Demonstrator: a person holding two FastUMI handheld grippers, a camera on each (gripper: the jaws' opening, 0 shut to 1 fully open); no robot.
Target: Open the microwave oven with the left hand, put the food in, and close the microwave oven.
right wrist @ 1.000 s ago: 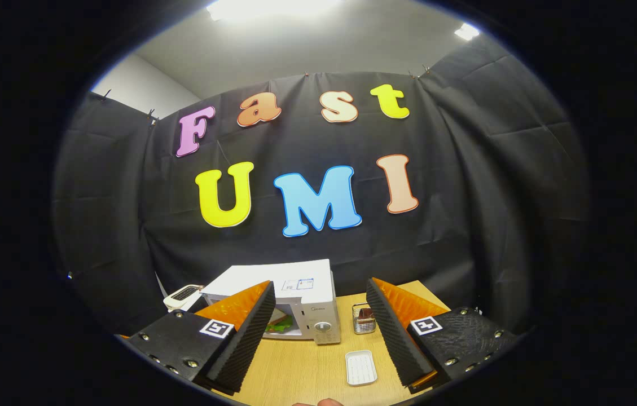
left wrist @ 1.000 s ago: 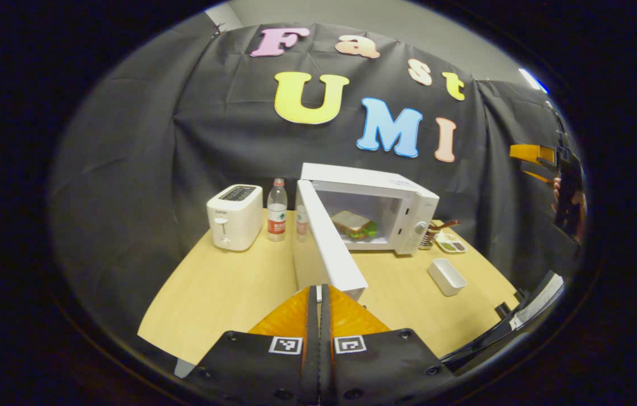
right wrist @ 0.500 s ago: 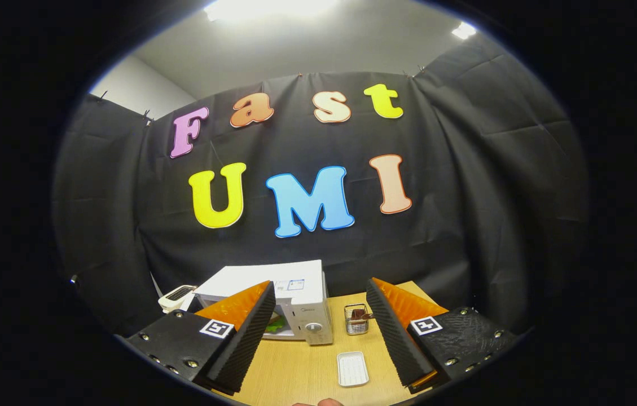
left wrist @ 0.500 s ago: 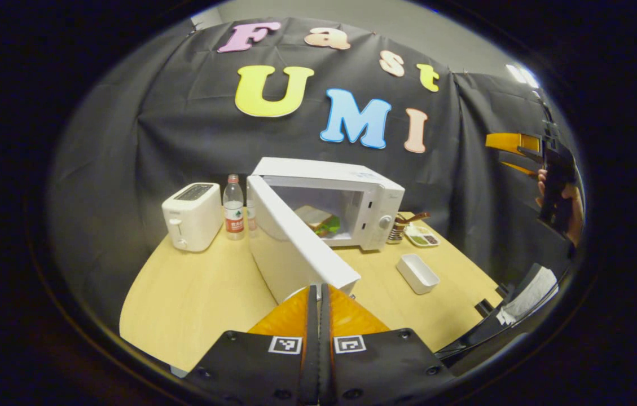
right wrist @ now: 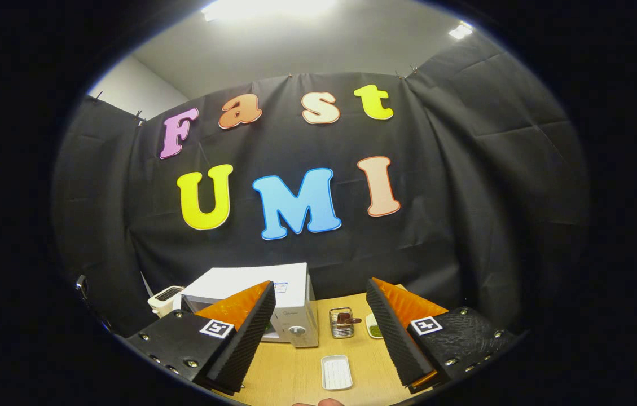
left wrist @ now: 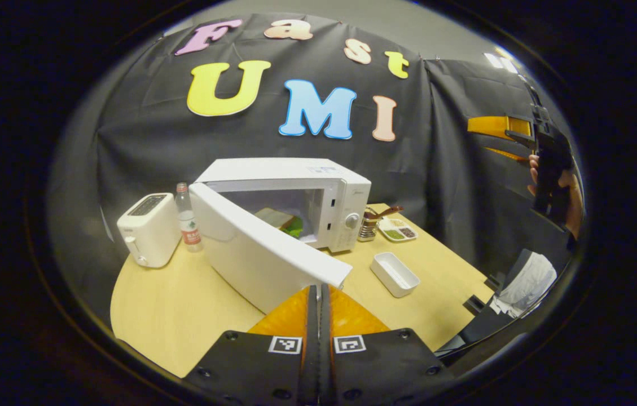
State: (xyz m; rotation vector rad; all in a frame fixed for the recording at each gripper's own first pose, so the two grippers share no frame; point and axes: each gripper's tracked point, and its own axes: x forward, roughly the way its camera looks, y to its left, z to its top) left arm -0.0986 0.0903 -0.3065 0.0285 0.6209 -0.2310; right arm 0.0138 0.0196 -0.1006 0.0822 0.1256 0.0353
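Observation:
The white microwave (left wrist: 318, 175) stands at the back of the wooden table (left wrist: 171, 299), its door (left wrist: 250, 254) swung partway out toward me. A sandwich (left wrist: 284, 220) with green filling lies inside. My left gripper (left wrist: 318, 288) is shut with nothing between its fingers, its tips right at the door's free edge. In the left gripper view the right gripper (left wrist: 493, 138) hangs high at the far right, held by a hand (left wrist: 563, 192). In its own view the right gripper (right wrist: 318, 285) is open and empty, well above the table, facing the microwave (right wrist: 293, 296).
Left of the microwave stand a white toaster (left wrist: 149, 228) and a water bottle (left wrist: 187, 217). To its right are a metal utensil holder (left wrist: 370, 225), a small divided dish (left wrist: 398, 230) and an empty white tray (left wrist: 394, 273). Black cloth walls the booth.
The microwave door has swung partway toward closing as my left gripper moved along with its free edge. The right gripper stays raised and open, drifting slightly.

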